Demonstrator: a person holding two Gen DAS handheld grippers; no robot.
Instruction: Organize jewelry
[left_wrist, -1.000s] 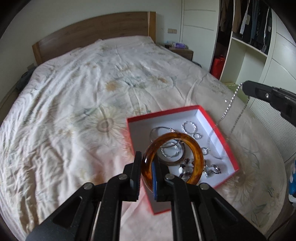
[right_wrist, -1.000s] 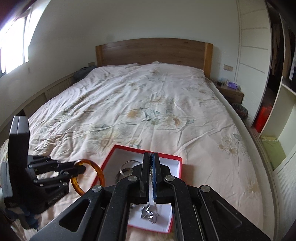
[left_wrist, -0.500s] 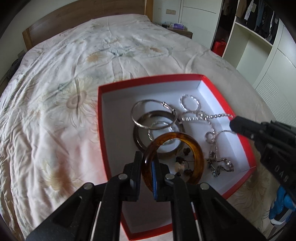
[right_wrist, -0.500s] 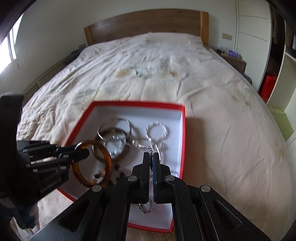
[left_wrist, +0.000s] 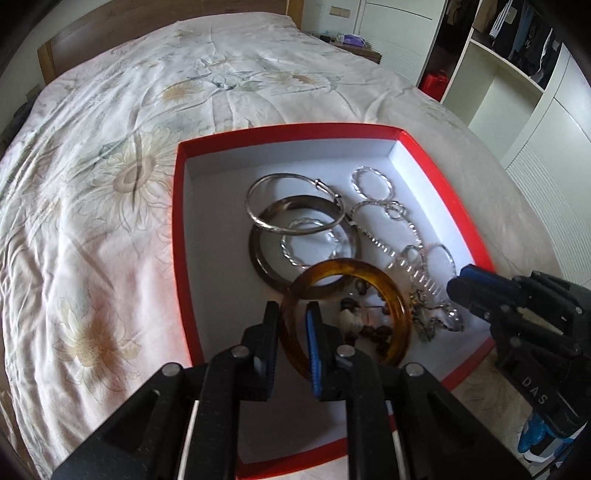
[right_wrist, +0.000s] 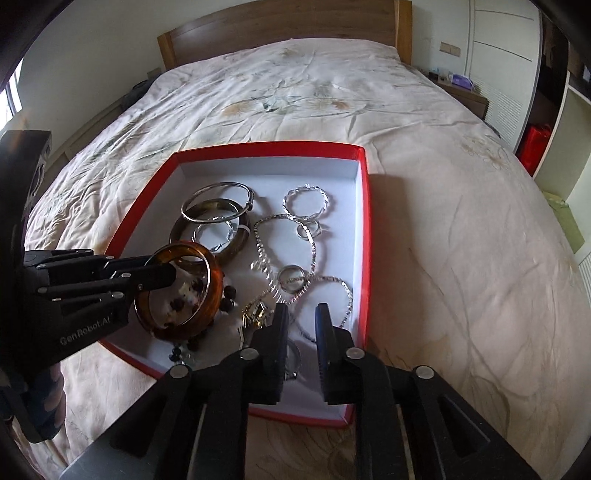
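A red box (left_wrist: 177, 258) with a white interior is shown on the floral bedspread (left_wrist: 110, 147), viewed from nearer than half a second earlier, so that it now fills more of both wrist views. The amber bangle (left_wrist: 391, 295) is held by the left gripper (left_wrist: 291, 332), whose fingers are clamped on its near rim; the bangle is seen low over the near part of the box, above a string of dark beads (left_wrist: 369, 328), and the grip is unchanged from the earlier frames. The right gripper (right_wrist: 302, 325) is shown with its fingers now parted, whereas they were closed on the silver chain half a second ago; nothing is held between them. The silver chain (right_wrist: 269, 273) has been released and now lies loosely across the box floor, beside a small ring (right_wrist: 291, 277) and a twisted silver hoop (right_wrist: 306, 201). A dark bangle (left_wrist: 258, 254) and a thin silver bangle (left_wrist: 251, 199) are seen overlapping toward the middle of the box, in the same places as before.
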